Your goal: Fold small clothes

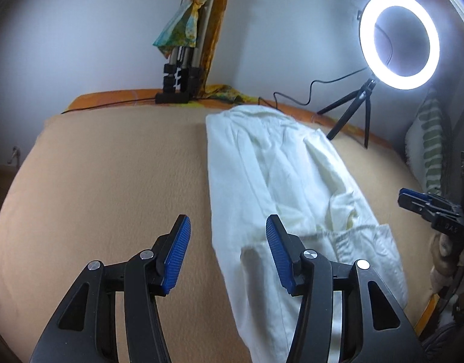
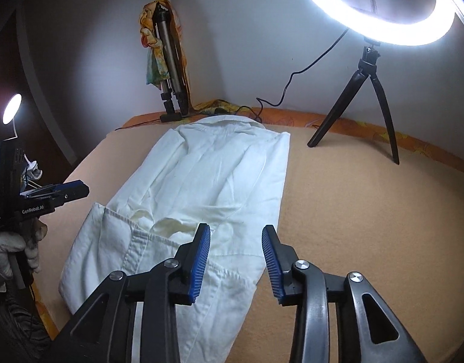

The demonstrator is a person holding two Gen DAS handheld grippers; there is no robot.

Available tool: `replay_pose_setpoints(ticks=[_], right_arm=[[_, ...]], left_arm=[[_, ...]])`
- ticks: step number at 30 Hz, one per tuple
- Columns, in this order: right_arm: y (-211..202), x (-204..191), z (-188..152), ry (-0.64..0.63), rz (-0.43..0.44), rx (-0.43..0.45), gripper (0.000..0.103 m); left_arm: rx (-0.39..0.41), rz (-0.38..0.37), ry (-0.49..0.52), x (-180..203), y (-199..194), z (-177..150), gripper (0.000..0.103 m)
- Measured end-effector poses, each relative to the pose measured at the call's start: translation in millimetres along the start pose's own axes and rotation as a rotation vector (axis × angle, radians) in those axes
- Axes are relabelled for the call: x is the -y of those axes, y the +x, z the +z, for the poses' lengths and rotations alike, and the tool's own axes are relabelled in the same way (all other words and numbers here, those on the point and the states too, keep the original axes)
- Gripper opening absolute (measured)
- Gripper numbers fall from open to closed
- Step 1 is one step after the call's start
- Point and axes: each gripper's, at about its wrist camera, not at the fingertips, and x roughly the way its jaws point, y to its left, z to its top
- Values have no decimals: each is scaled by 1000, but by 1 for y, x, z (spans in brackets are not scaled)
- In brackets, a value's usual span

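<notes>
A white garment (image 1: 271, 175) lies folded lengthwise into a long strip on the beige blanket (image 1: 117, 175); it also shows in the right wrist view (image 2: 207, 181). Its near end has a turned-over flap with a stitched hem (image 2: 135, 236). My left gripper (image 1: 227, 224) is open and empty, hovering over the strip's near left edge. My right gripper (image 2: 235, 233) is open and empty, hovering over the strip's near right edge. Each gripper shows in the other's view: the right one at the right edge (image 1: 413, 202), the left one at the left edge (image 2: 71, 190).
A lit ring light on a small tripod (image 1: 398, 39) stands at the back right of the bed, also in the right wrist view (image 2: 374, 9), with its cable (image 2: 286, 90) trailing along the wall. A folded tripod with a colourful cloth (image 1: 183, 45) leans in the corner. A striped pillow (image 1: 428, 151) is at the right.
</notes>
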Motion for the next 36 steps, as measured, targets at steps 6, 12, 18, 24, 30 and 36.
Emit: replay_pose_setpoints(ticks=[6, 12, 18, 24, 30, 36], right_arm=[[27, 18, 21, -36, 51, -35, 49], [69, 56, 48, 65, 92, -65, 51], [121, 82, 72, 142, 150, -100, 51], [160, 87, 88, 134, 167, -116, 49], [182, 91, 101, 156, 191, -109, 39], [186, 88, 106, 168, 190, -106, 3]], left_arm=[[-24, -95, -55, -16, 27, 28, 51], [-87, -138, -102, -33, 70, 58, 53], [-142, -209, -212, -56, 117, 79, 53], [-140, -261, -236, -63, 147, 90, 54], [-109, -327, -317, -74, 159, 98, 51], [-102, -320, -273, -63, 169, 101, 5]])
